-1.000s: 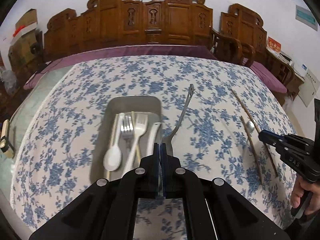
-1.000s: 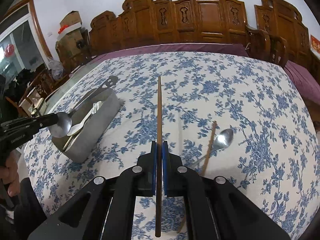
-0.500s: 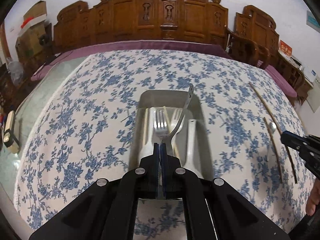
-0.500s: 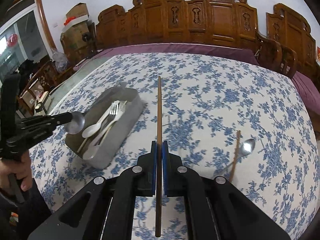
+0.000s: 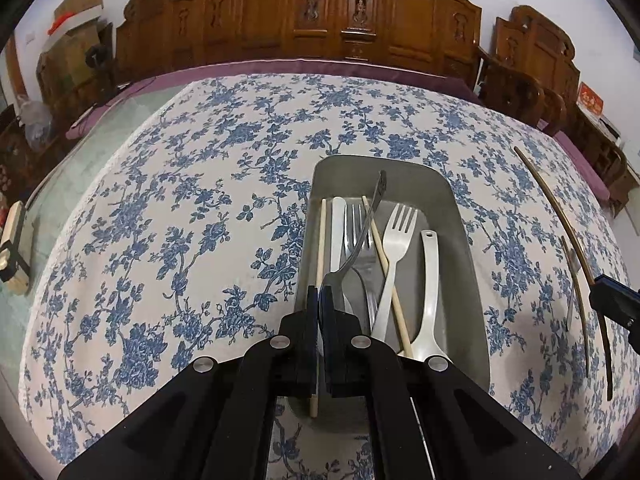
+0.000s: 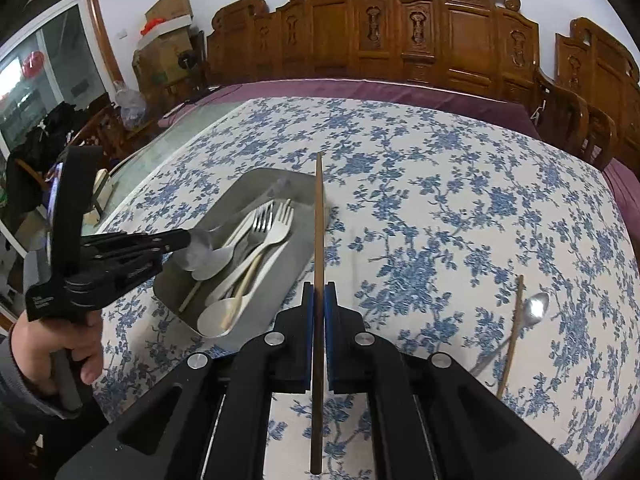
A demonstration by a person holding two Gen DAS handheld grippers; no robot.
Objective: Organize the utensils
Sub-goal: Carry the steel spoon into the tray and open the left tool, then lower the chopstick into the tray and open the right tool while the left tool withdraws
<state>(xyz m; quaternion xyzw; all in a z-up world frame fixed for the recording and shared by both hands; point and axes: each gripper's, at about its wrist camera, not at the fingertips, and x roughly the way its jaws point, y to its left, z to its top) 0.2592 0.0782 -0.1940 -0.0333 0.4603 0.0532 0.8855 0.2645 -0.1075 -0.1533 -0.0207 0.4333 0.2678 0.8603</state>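
My left gripper [image 5: 321, 294] is shut on the bowl of a metal spoon [image 5: 360, 236] and holds it over the grey metal tray [image 5: 456, 216]; it shows at the left of the right wrist view [image 6: 182, 240]. The tray [image 6: 276, 272] holds a metal fork [image 5: 354, 220], a white fork [image 5: 396, 240], white spoons [image 5: 426, 280] and pale chopsticks [image 5: 384, 264]. My right gripper [image 6: 319, 292] is shut on a dark wooden chopstick [image 6: 318, 240], raised beside the tray's right side. Another dark chopstick [image 6: 511, 330] and a metal spoon [image 6: 534, 312] lie on the cloth at the right.
The table carries a blue-flowered cloth [image 6: 440, 200] over a purple edge. Carved wooden chairs [image 6: 400, 40] line the far side. Boxes [image 6: 168, 28] and clutter stand at the far left. A wooden block [image 5: 12, 248] lies left of the table.
My left gripper has moved right with the metal spoon, from beside the tray to over it. My right gripper has carried the dark chopstick leftward, up to the tray.
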